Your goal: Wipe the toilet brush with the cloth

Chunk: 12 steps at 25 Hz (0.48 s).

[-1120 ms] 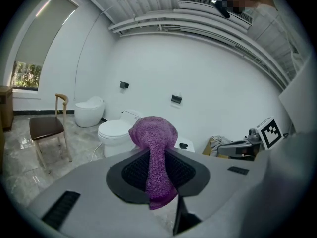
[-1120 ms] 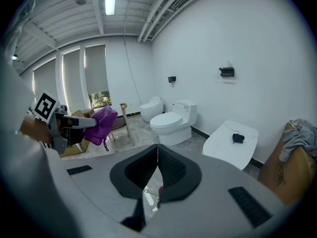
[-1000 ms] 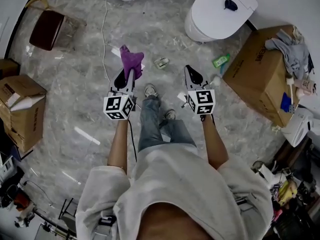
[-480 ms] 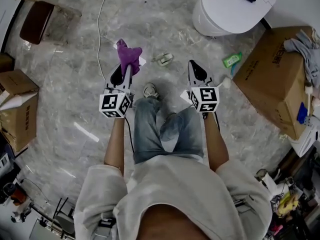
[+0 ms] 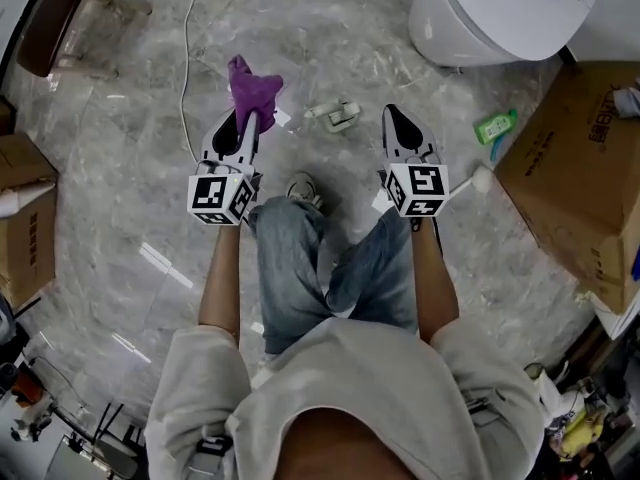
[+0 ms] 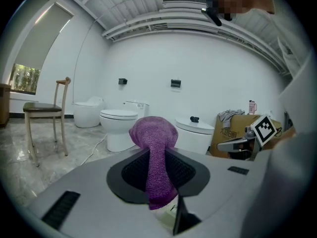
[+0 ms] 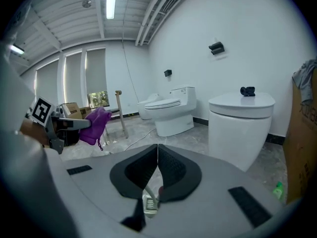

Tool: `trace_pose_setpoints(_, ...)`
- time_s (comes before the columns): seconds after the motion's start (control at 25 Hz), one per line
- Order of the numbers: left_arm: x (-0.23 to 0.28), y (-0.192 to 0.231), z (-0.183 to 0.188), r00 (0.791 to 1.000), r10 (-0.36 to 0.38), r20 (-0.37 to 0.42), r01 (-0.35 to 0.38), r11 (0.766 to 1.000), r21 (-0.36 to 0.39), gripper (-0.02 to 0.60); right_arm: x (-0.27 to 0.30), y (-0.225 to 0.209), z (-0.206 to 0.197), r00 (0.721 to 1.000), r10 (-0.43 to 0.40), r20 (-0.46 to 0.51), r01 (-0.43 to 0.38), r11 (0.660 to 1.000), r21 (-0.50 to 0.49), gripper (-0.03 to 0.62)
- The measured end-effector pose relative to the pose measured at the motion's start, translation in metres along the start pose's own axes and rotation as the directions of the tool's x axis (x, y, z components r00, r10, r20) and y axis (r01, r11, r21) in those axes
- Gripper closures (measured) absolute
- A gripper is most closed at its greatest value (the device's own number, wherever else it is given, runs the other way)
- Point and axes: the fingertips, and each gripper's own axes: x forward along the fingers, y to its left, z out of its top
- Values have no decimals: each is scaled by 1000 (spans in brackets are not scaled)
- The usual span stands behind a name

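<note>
A purple cloth (image 5: pixel 252 86) sticks up out of my left gripper (image 5: pixel 248 120), which is shut on it; in the left gripper view the cloth (image 6: pixel 153 133) is clamped in my left gripper (image 6: pixel 157 155) and bulges above the tips. My right gripper (image 5: pixel 393 116) is shut with nothing in it, and its tips meet in the right gripper view (image 7: pixel 157 150). That view also shows the cloth (image 7: pixel 96 125) at the left. A white rounded object on a short stick (image 5: pixel 481 178), possibly the toilet brush, lies on the floor right of my right gripper.
A white toilet (image 5: pixel 500 18) stands at the far right, with a large cardboard box (image 5: pixel 580 168) beside it. A green packet (image 5: pixel 495 126), a small piece of litter (image 5: pixel 338 116) and a white cable (image 5: pixel 185 58) lie on the marble floor. A chair (image 5: pixel 50 18) and another box (image 5: pixel 25 228) are at the left.
The person has stepped forward, so the toilet and the large box have slid right and up in view. Both grippers keep their places, the left still clamping the cloth.
</note>
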Motion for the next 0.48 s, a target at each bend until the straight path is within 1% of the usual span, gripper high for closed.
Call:
trace_pose_setpoints(0.12, 8, 11, -20, 999, -4, 47, 3, 1000, 9, 486, 20, 0, -20, 999, 11, 34, -11, 1000, -8, 563)
trace_pose_setpoints(0.24, 20, 12, -38, 996, -30, 83, 27, 999, 38, 486, 35, 0, -36, 997, 26, 70, -24, 999, -24, 563)
trace_pose_setpoints(0.36, 30, 11, -48, 991, -51, 120, 44, 997, 61, 486, 48, -1, -43, 993, 46, 107, -41, 998, -53, 563)
trace_pose_setpoints(0.48, 35, 2, -57, 987, -81, 141, 68, 993, 96, 486, 53, -4, -47, 988, 59, 142, -50, 997, -62, 563)
